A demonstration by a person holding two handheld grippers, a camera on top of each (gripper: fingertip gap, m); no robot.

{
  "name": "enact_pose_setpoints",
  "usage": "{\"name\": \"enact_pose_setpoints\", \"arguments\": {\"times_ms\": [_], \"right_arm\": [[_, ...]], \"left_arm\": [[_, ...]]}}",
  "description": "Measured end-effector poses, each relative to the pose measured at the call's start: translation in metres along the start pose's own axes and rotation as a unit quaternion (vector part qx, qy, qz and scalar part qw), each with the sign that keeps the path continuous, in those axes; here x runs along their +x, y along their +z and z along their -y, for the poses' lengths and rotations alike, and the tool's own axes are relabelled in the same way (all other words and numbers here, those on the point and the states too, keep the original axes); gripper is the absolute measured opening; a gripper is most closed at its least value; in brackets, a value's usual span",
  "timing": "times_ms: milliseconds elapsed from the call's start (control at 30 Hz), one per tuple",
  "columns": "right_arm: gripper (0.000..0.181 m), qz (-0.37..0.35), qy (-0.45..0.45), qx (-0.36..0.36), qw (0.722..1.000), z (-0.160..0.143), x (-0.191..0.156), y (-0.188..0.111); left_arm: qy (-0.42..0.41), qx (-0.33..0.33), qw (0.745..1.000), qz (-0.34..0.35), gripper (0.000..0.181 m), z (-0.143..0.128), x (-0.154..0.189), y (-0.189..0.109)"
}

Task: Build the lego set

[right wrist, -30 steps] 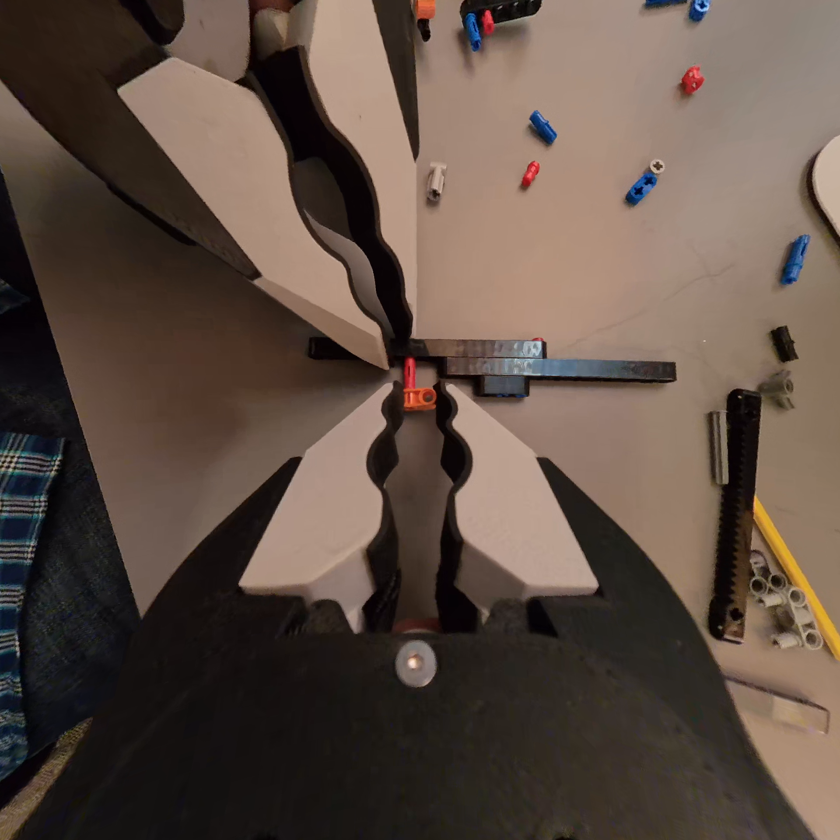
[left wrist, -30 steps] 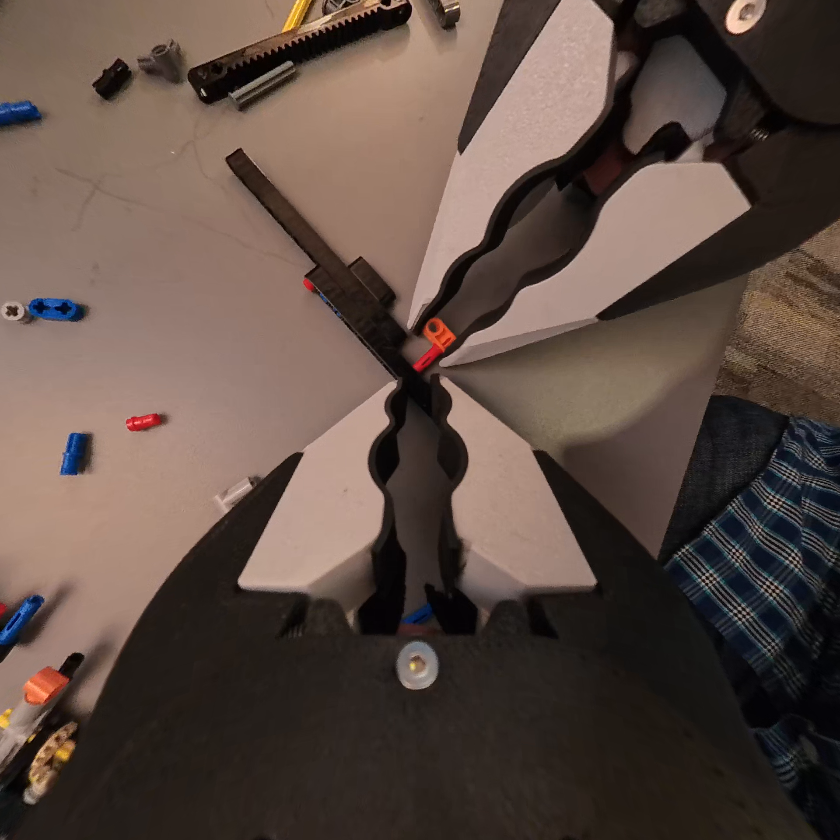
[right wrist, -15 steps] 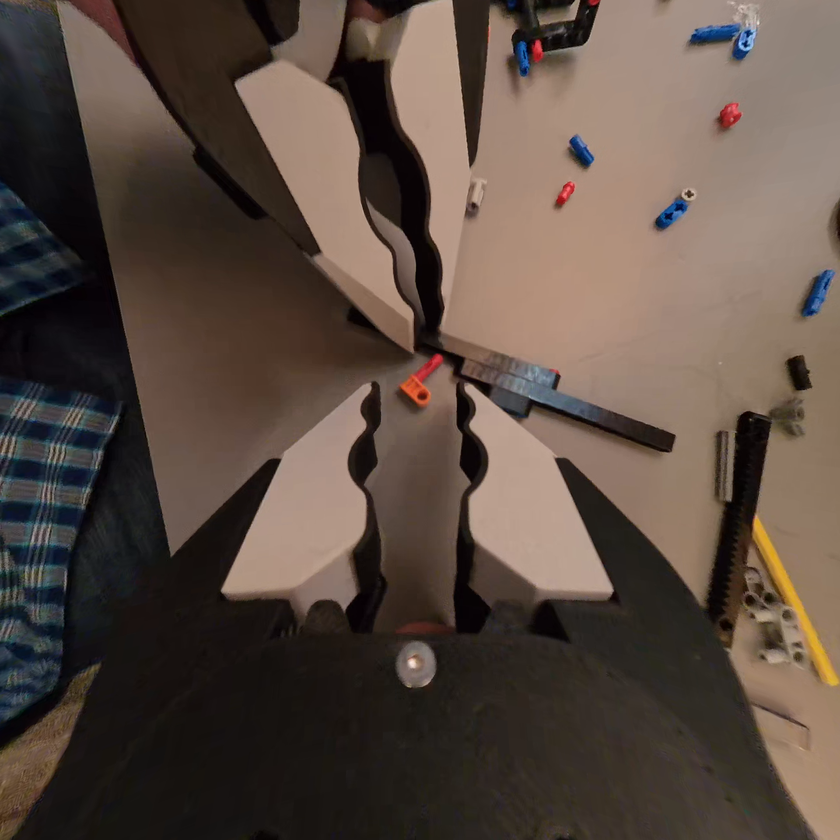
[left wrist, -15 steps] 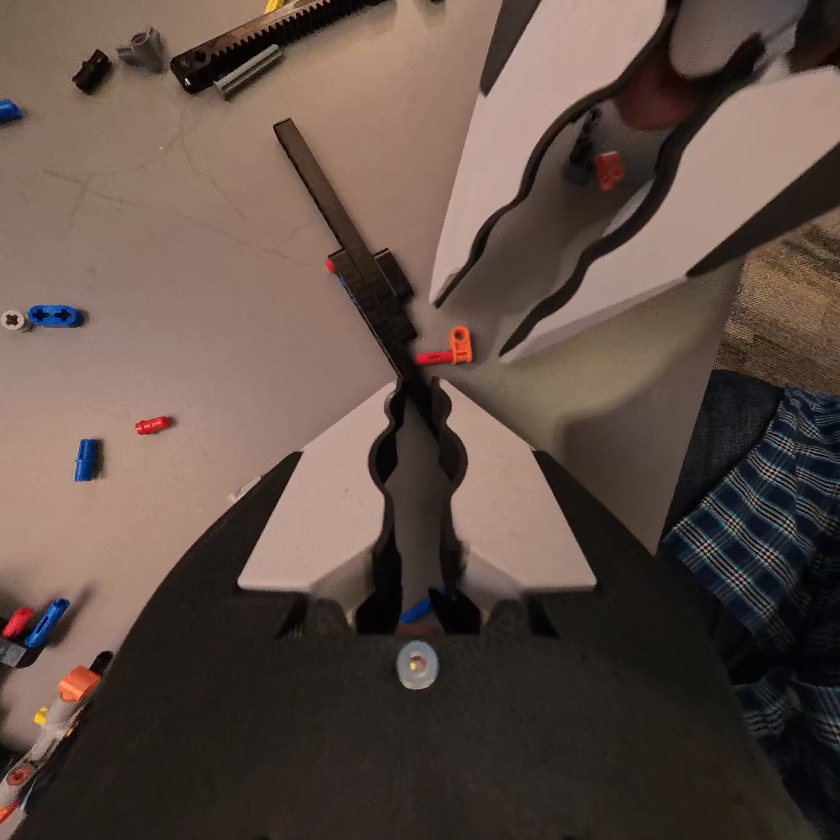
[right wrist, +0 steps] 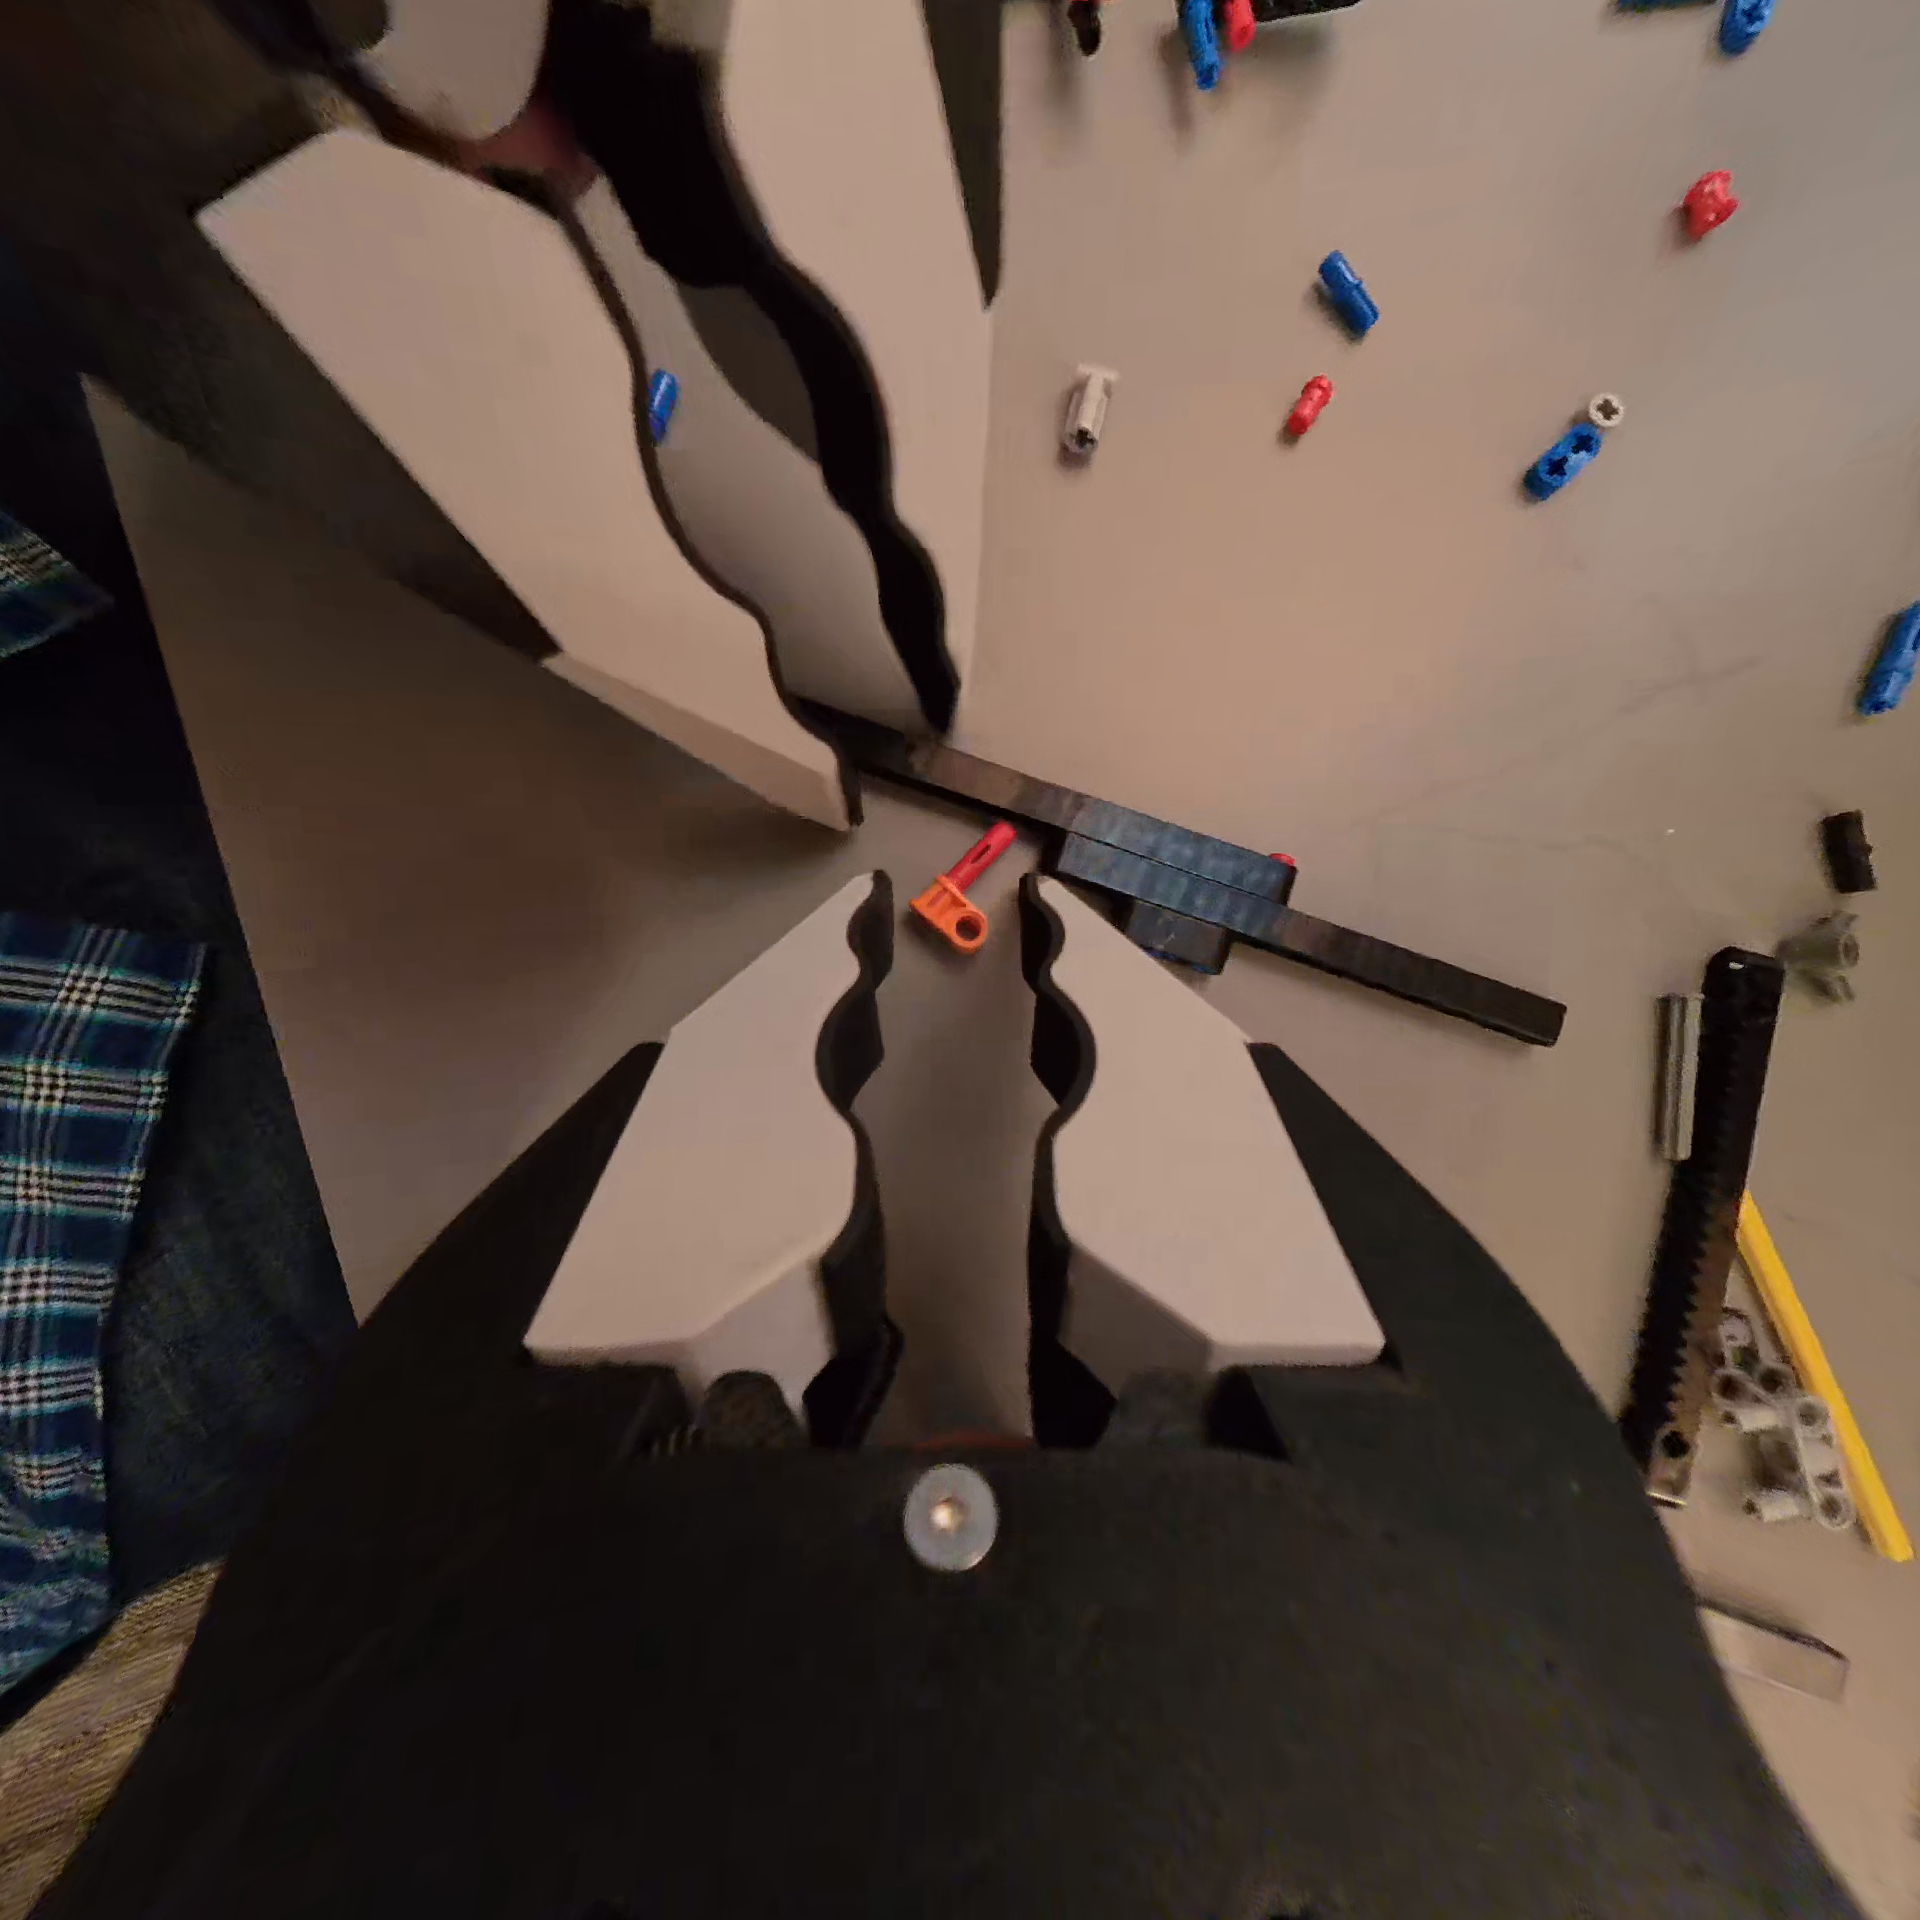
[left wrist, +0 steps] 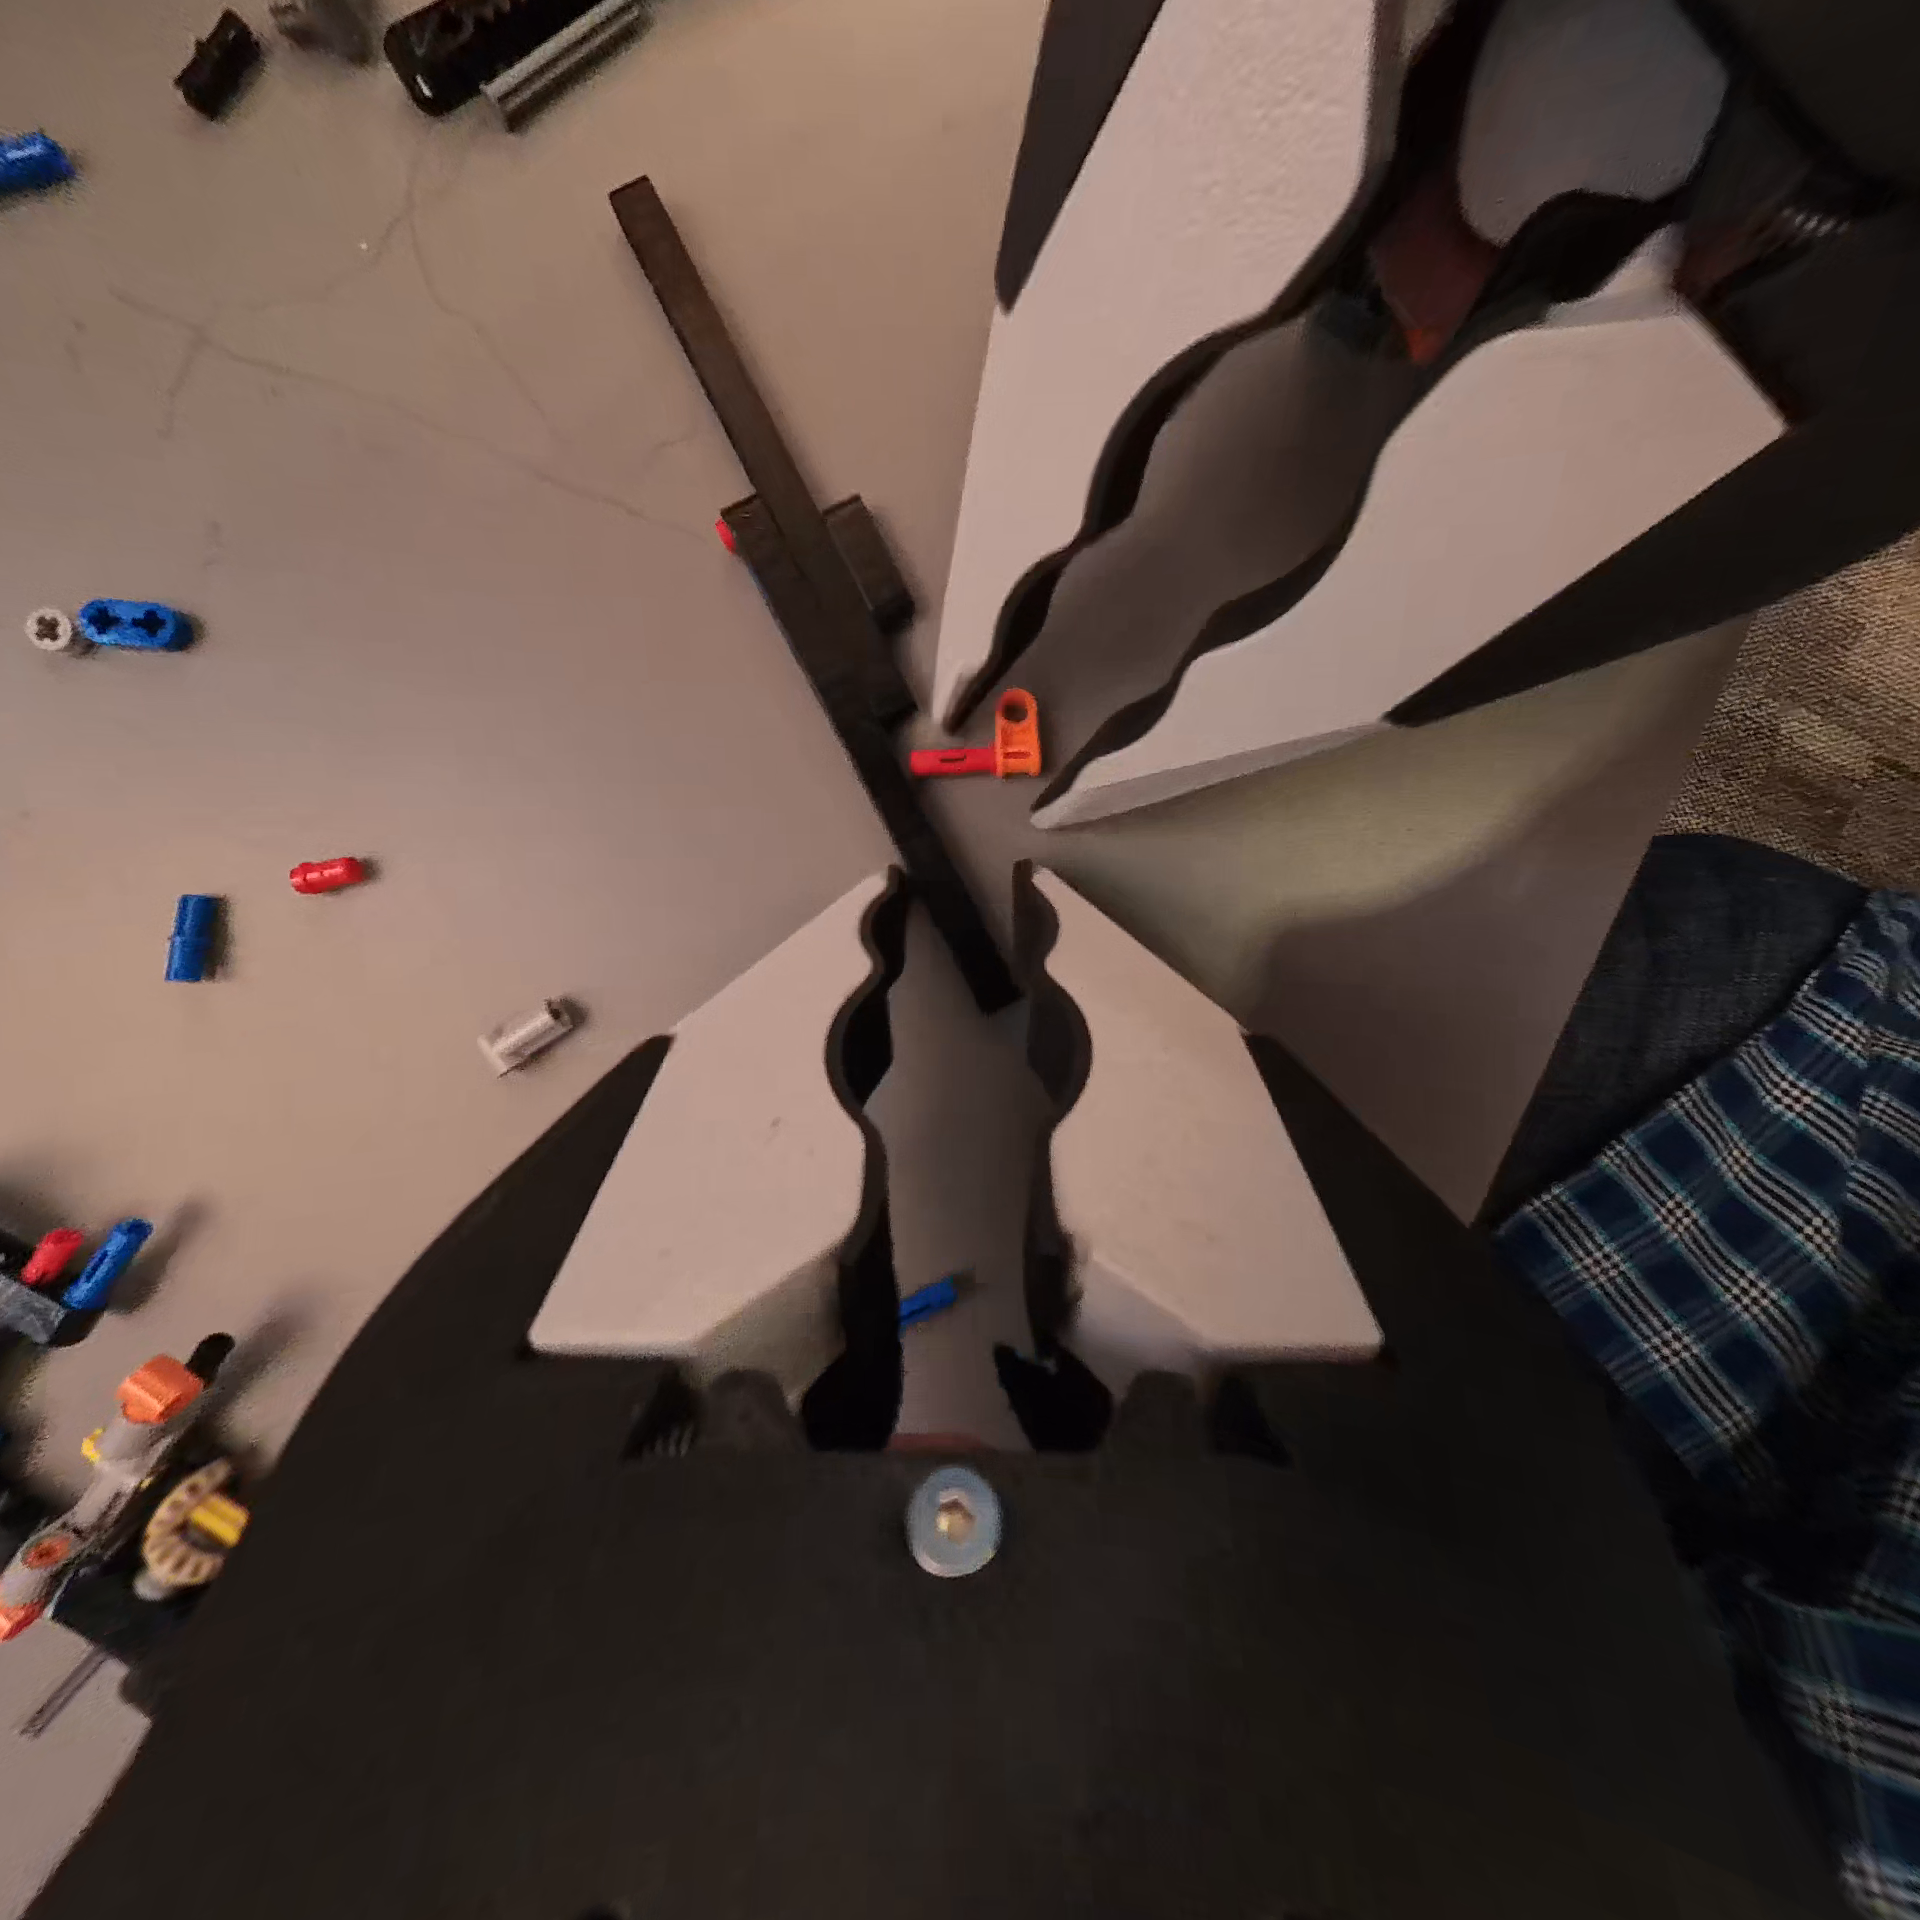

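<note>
A long black beam assembly [left wrist: 748, 416] lies on the grey table [left wrist: 468, 727]; it also shows in the right wrist view [right wrist: 1403, 961]. My left gripper [left wrist: 958, 873] is slightly open, with the beam's near end lying loose between its fingers. A small orange connector on a red pin [left wrist: 1013, 732] lies on the table beside the beam. My right gripper [right wrist: 954, 883] is open, and the orange connector [right wrist: 951, 914] sits just ahead between its tips, not gripped. Each gripper shows in the other's view: the right one [left wrist: 992, 769], the left one [right wrist: 896, 771].
Loose blue [left wrist: 192, 935], red [left wrist: 327, 873] and grey [left wrist: 525, 1034] pins lie scattered. A black toothed rack [right wrist: 1704, 1195], a yellow rod [right wrist: 1818, 1382] and grey connectors [right wrist: 1766, 1423] lie at the right. A partly built model [left wrist: 135, 1475] sits near left. The table edge and a person's plaid cloth [left wrist: 1714, 1247] are close. The grippers are tip to tip, or close to it.
My right gripper opened and let go of the orange connector, which now lies on the table between its tips. My left gripper's hold on the beam has loosened and the beam has swung.
</note>
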State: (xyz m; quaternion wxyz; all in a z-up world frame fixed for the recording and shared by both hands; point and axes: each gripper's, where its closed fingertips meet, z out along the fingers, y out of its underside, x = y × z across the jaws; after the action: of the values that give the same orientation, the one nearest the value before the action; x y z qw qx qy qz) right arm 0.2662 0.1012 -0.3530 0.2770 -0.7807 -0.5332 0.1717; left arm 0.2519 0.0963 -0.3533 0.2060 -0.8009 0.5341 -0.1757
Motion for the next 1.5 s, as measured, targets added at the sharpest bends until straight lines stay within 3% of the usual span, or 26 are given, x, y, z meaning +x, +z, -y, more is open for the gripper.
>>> {"name": "enact_pose_setpoints", "arguments": {"times_ms": [100,233,733,1200,1300,1400,1500], "right_arm": [[0.009,0.0,-0.001,0.005,1.0,0.0,-0.002,0.0],[0.007,0.007,-0.013,0.007,1.0,0.0,-0.002,0.0],[0.005,0.011,0.0,0.028,1.0,0.003,0.002,0.002],[0.005,0.036,-0.04,0.027,0.998,0.005,0.003,0.003],[0.012,0.054,-0.045,0.019,0.997,0.003,-0.001,-0.002],[0.037,0.046,-0.078,0.027,0.996,0.006,0.003,-0.013],[0.04,0.046,-0.131,0.016,0.99,0.008,0.009,-0.018]], "left_arm": [[-0.003,0.002,1.0,0.011,0.009,0.001,-0.001,0.001],[-0.004,0.004,1.0,0.003,0.007,0.001,-0.001,0.002],[0.024,0.024,0.998,-0.048,0.008,0.003,-0.002,0.002],[0.052,0.008,0.998,-0.047,0.008,0.003,-0.002,0.003],[0.05,0.008,0.998,-0.045,0.007,0.004,-0.003,0.003],[0.062,-0.004,0.997,-0.048,0.007,0.004,-0.003,0.003],[0.071,-0.013,0.996,-0.055,0.007,0.004,-0.003,0.003]]}}
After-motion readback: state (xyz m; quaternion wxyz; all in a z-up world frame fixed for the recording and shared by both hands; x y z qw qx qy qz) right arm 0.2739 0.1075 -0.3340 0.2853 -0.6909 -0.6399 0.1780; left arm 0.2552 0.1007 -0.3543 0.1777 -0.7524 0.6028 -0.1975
